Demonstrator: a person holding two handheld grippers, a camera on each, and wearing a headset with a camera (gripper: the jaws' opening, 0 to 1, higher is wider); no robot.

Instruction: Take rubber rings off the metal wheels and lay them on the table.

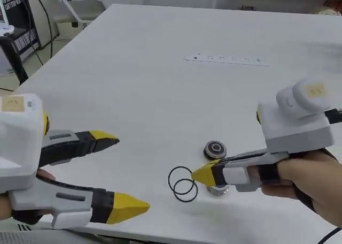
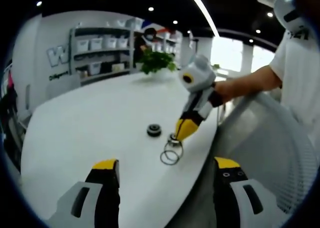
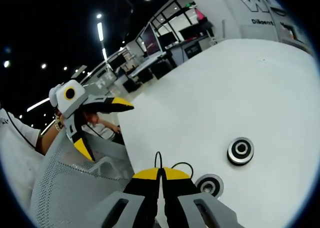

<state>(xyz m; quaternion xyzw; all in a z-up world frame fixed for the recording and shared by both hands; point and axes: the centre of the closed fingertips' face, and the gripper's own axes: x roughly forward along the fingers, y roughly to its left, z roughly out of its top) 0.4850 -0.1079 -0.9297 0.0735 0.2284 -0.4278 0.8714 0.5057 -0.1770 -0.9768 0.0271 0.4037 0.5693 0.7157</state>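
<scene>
a broad white desk (image 1: 160, 94) carries everything. the left tongs (image 1: 132, 173) hang over its near edge, yellow tips spread wide and holding nothing. the right tongs (image 1: 199, 174) lie low over the desk, tips pressed together just beside the rings. in the right gripper view a thin black line runs up from the seam between the tips; whether a ring is pinched there cannot be told. one white power strip (image 1: 227, 59) lies well apart, farther back. there are two wheels: the far metal wheel (image 1: 215, 149) stands free, dark-rimmed with a pale hub, and the near metal wheel (image 1: 216, 189) looks silvery, partly under the right tongs. two thin black rubber rings (image 1: 183, 184) lie flat on the desk, overlapping, just left of the near wheel.
</scene>
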